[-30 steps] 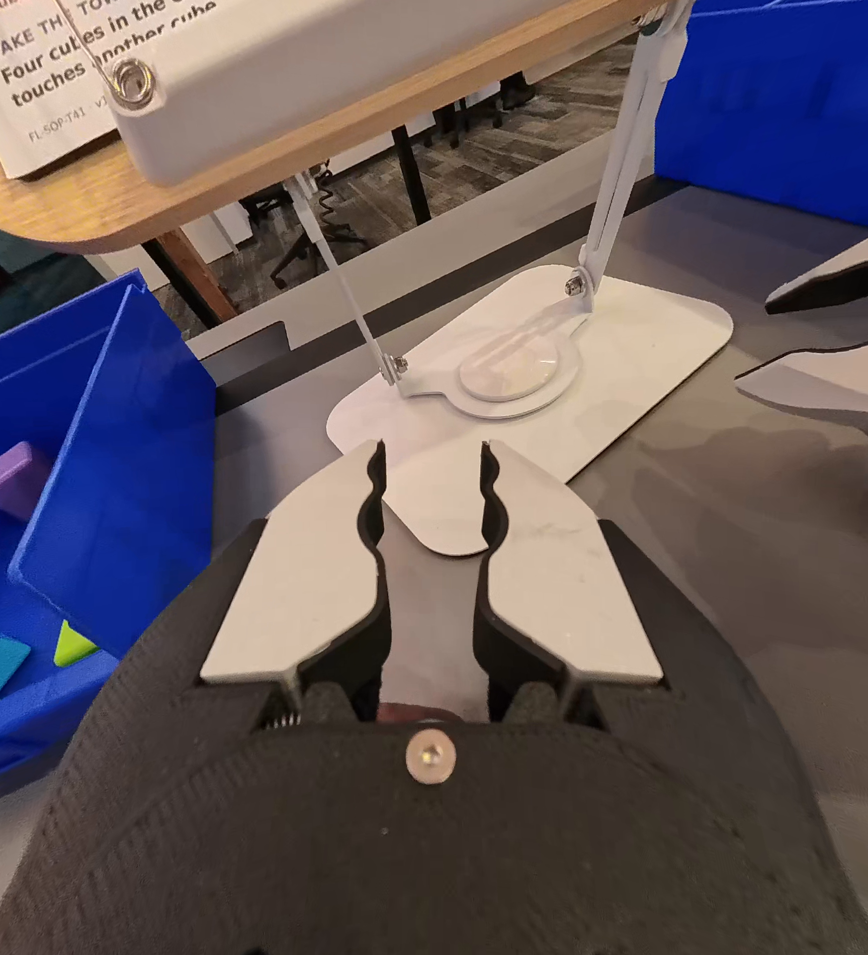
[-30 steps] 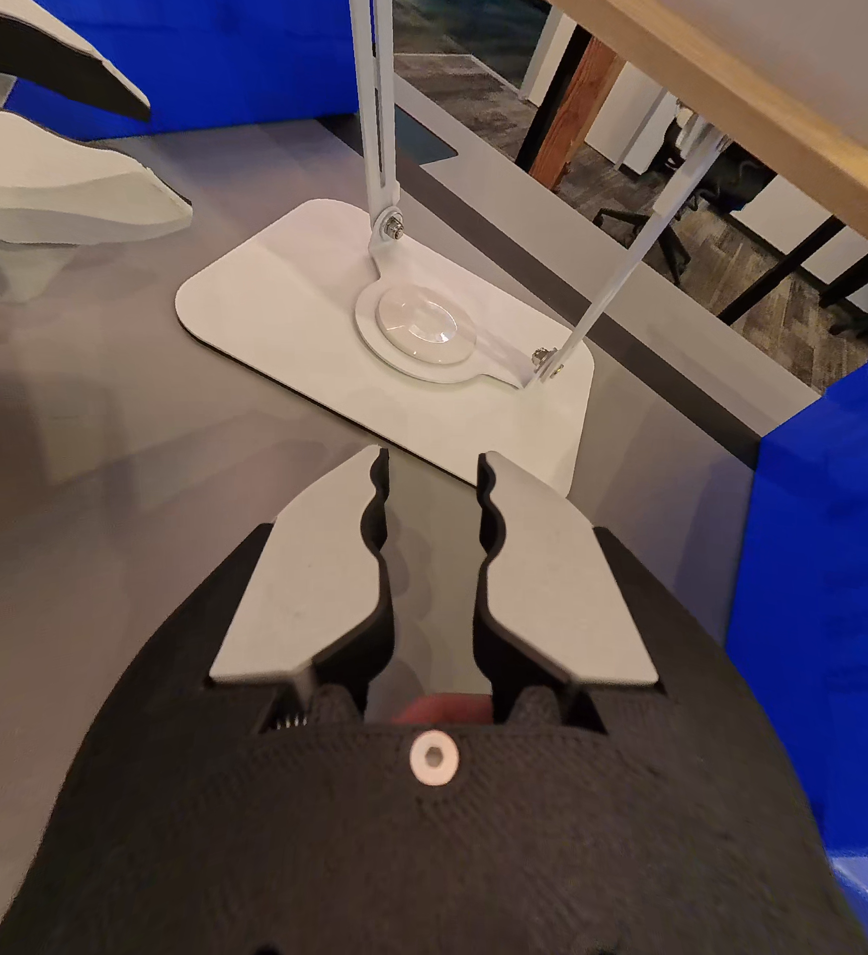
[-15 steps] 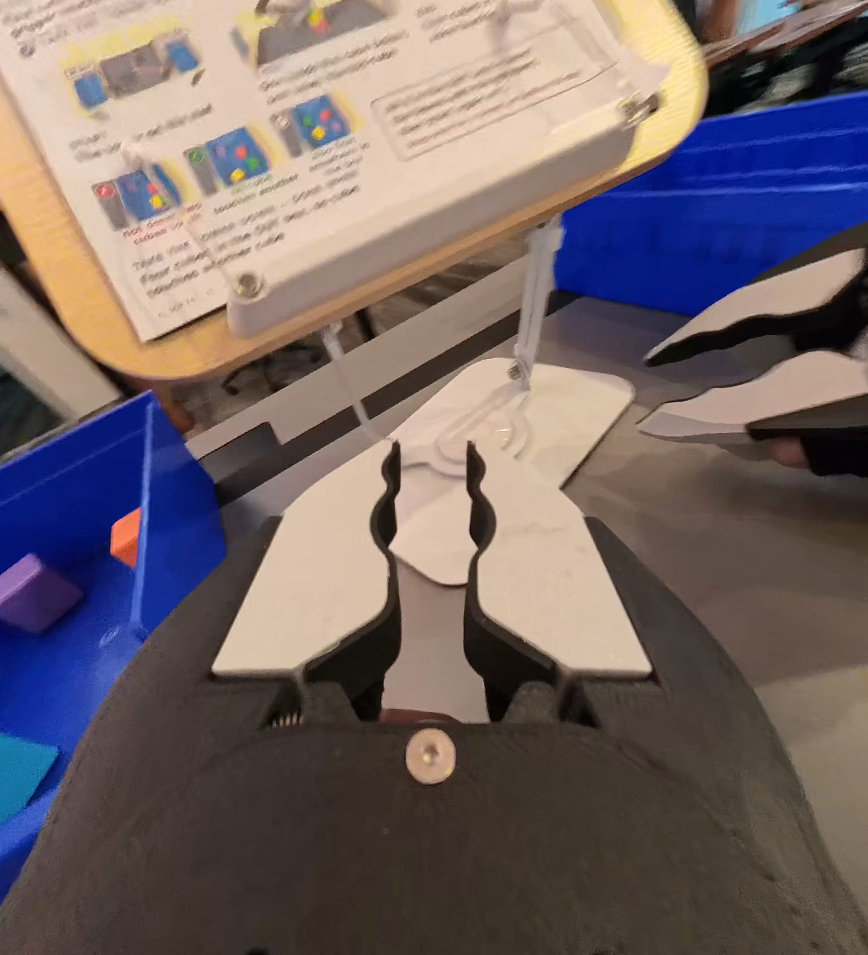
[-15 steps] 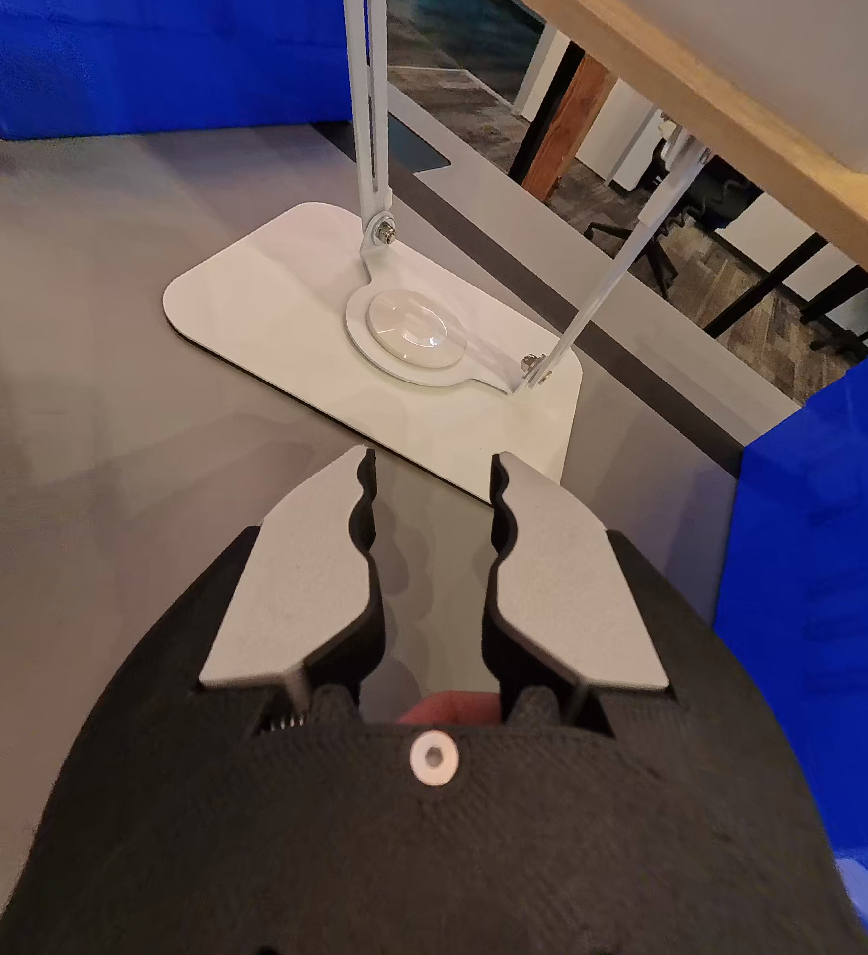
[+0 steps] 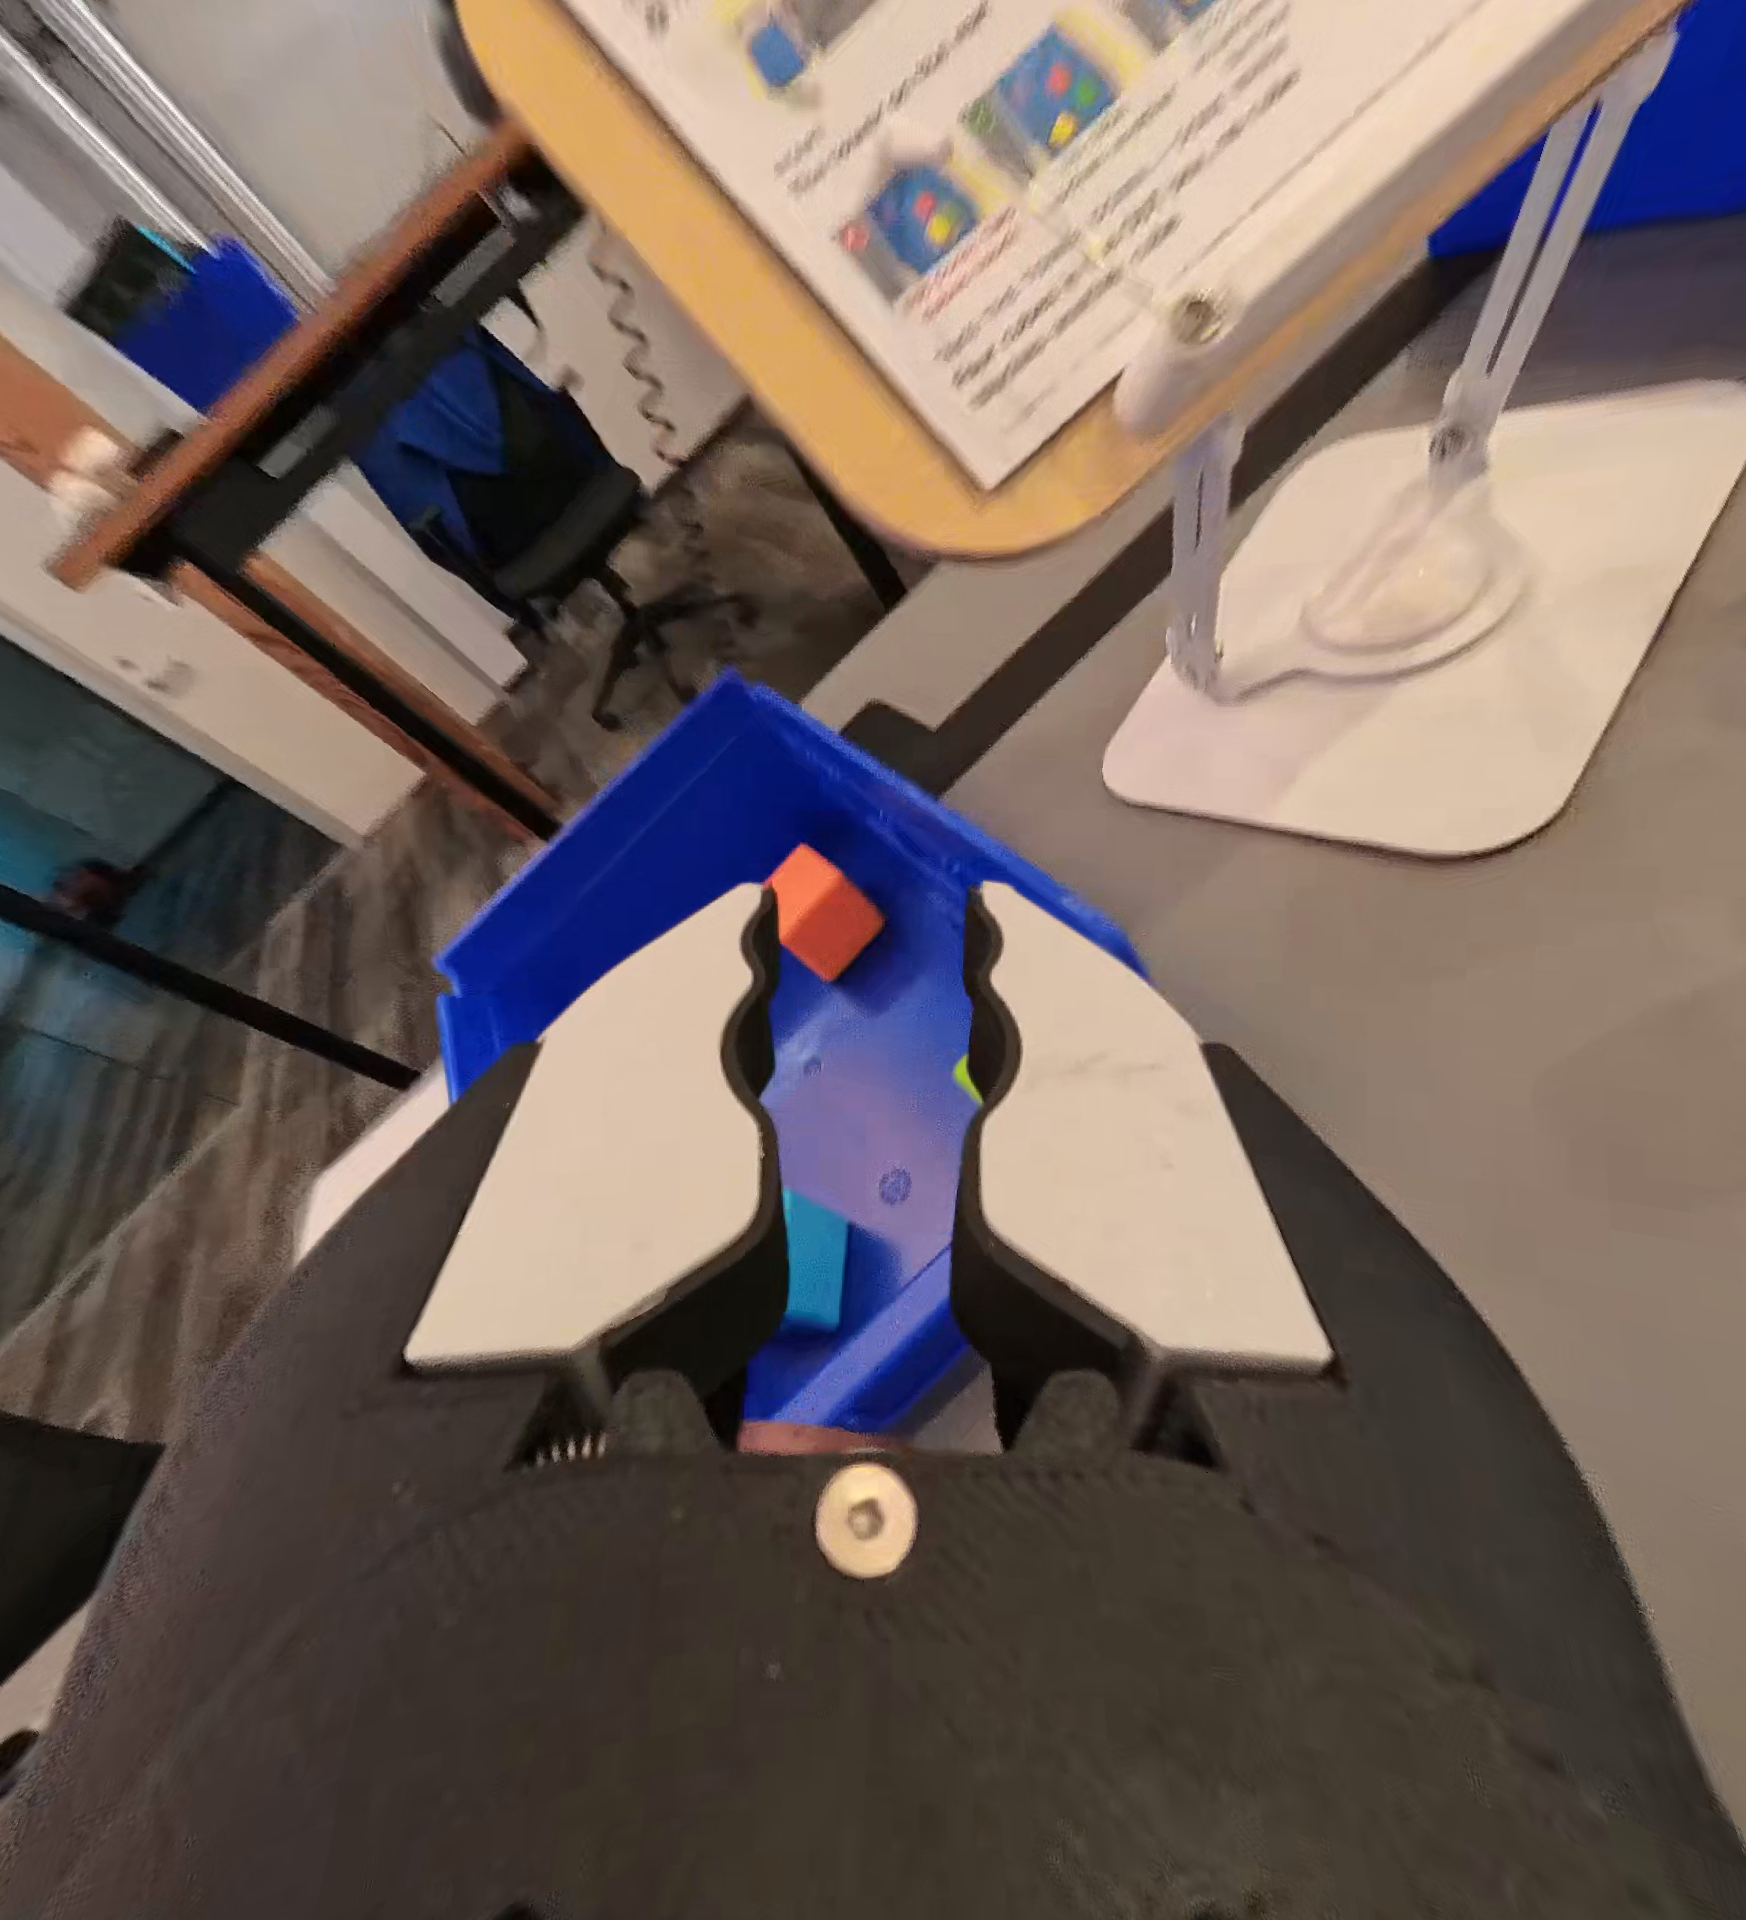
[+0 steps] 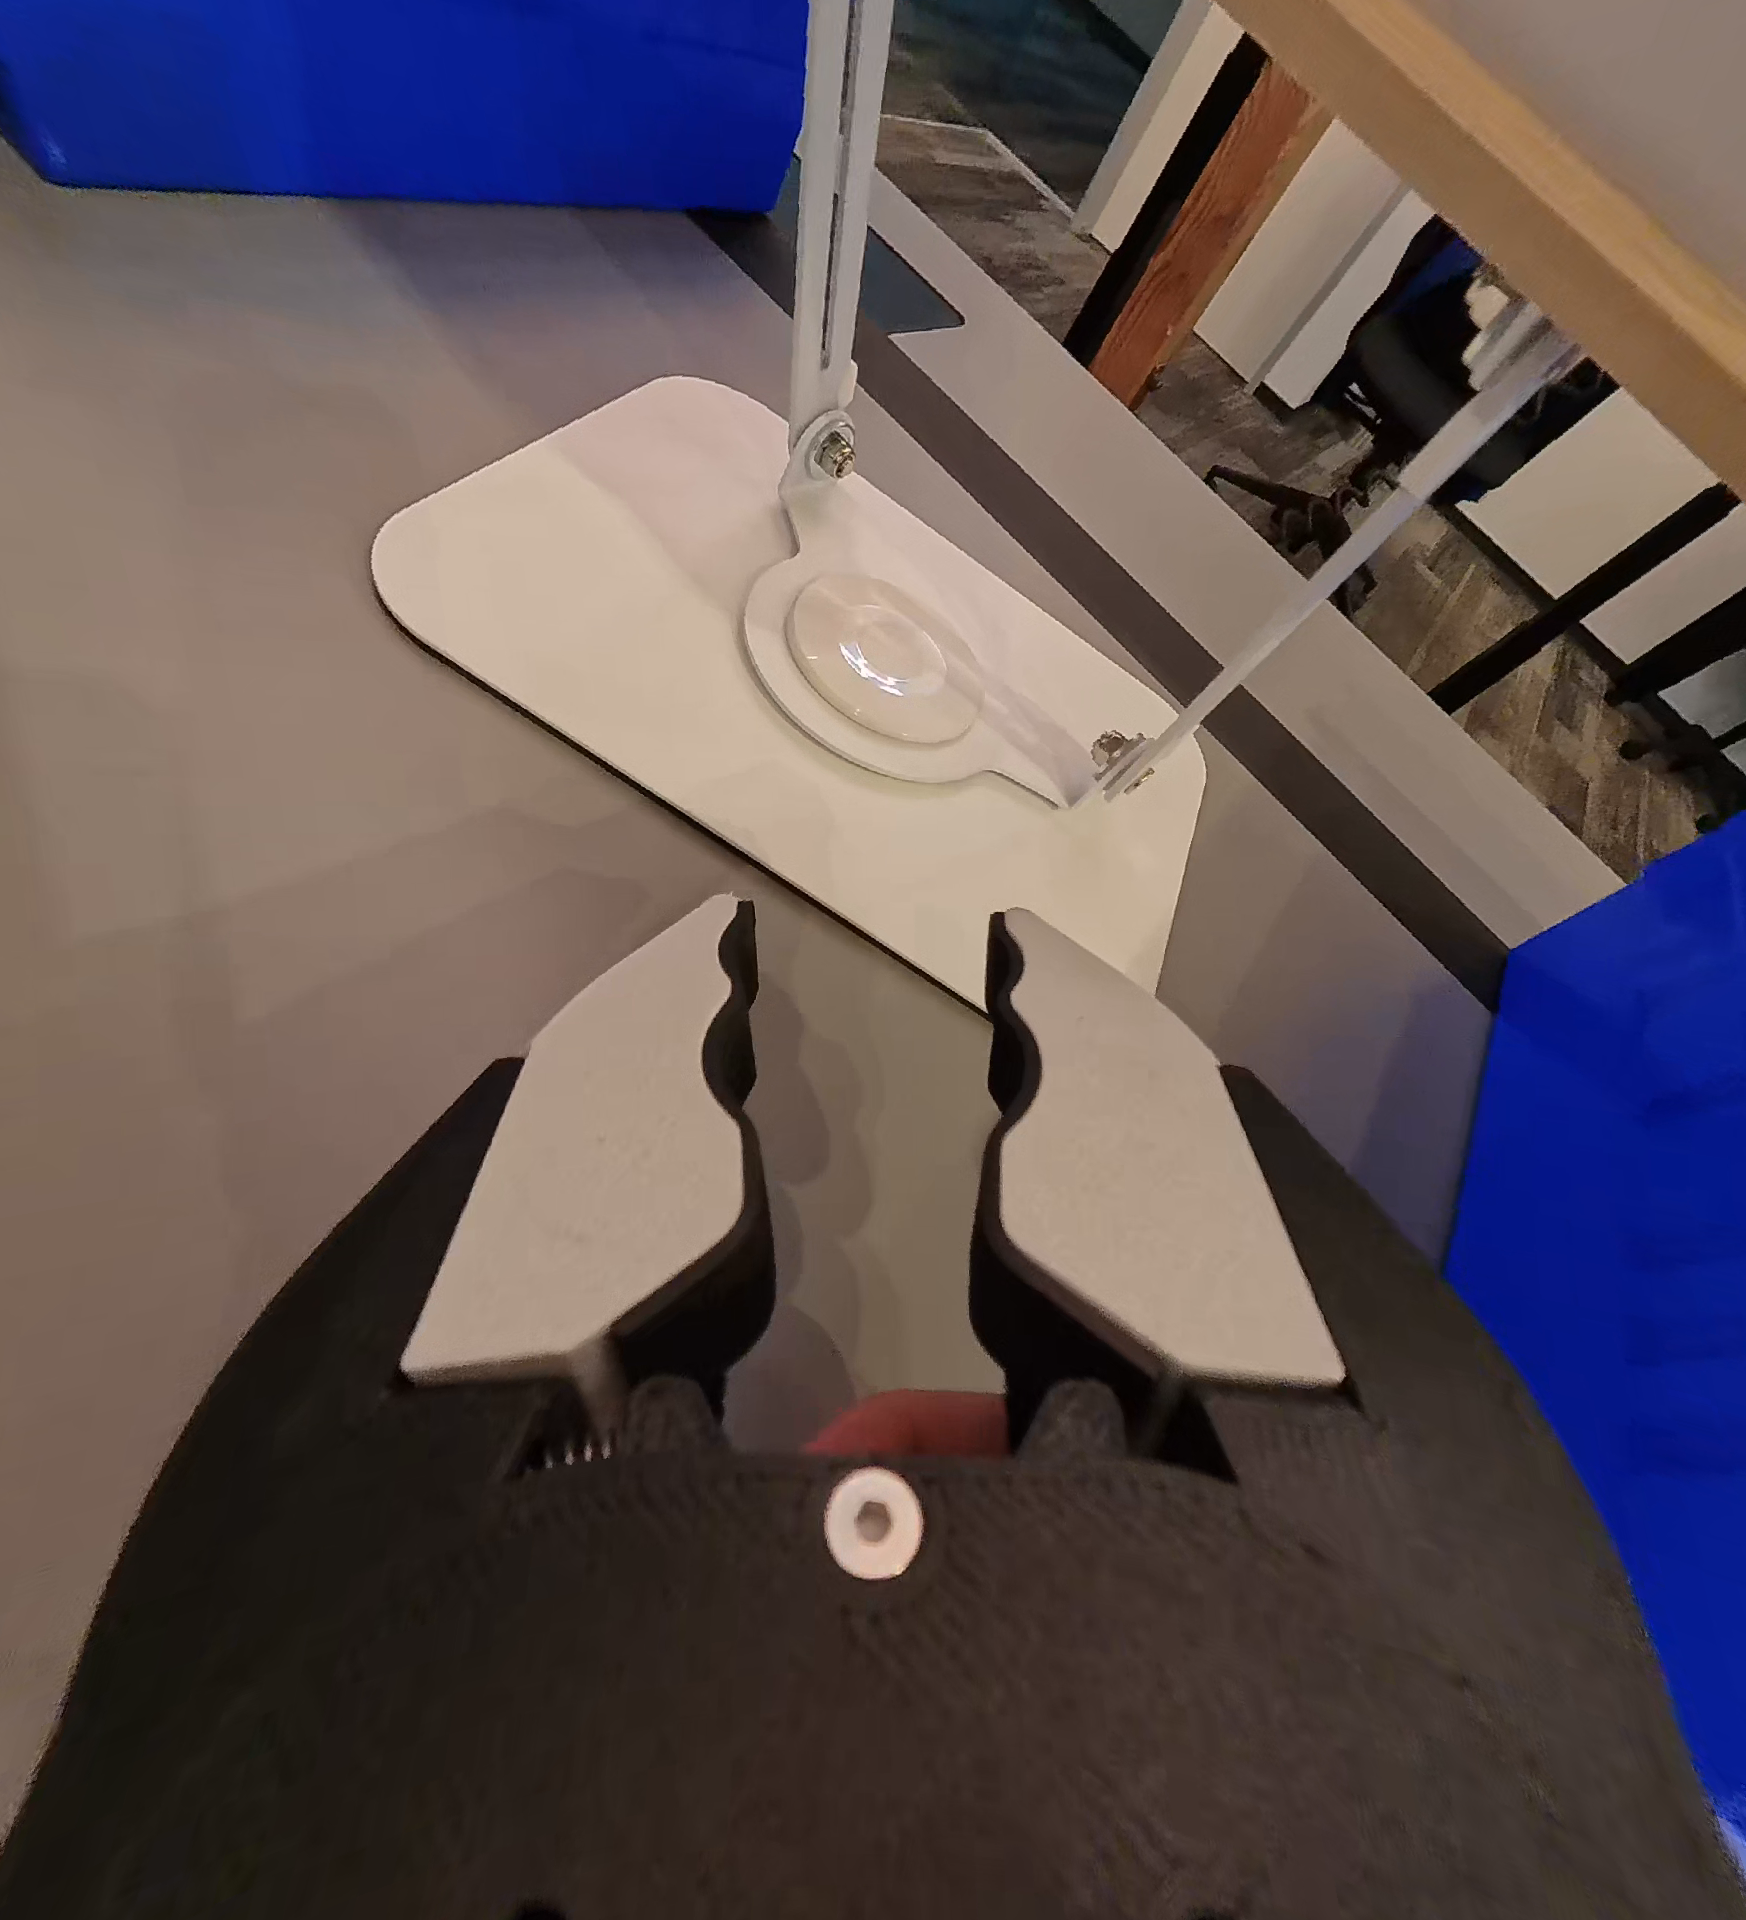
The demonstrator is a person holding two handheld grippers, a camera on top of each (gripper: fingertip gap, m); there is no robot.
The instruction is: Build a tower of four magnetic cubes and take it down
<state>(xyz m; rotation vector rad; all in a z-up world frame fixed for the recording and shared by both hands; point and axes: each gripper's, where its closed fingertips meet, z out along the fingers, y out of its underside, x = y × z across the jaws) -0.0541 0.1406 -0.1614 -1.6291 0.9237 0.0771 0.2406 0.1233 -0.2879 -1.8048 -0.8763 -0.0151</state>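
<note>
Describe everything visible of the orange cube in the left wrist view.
The orange cube is a small, matte, solid-coloured block with crisp edges, three faces showing. It sits turned corner-on in the far corner of the blue bin, close to the walls; contact is unclear. The open left gripper frames it between its fingertips without touching it. Slight blur hides finer detail.

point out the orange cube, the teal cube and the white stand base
orange cube (image 5: pixel 827 914), left wrist view, its side face.
teal cube (image 5: pixel 813 1262), left wrist view, the strip showing between the fingers.
white stand base (image 6: pixel 578 613), right wrist view, bare flat plate left of the round disc.
</note>
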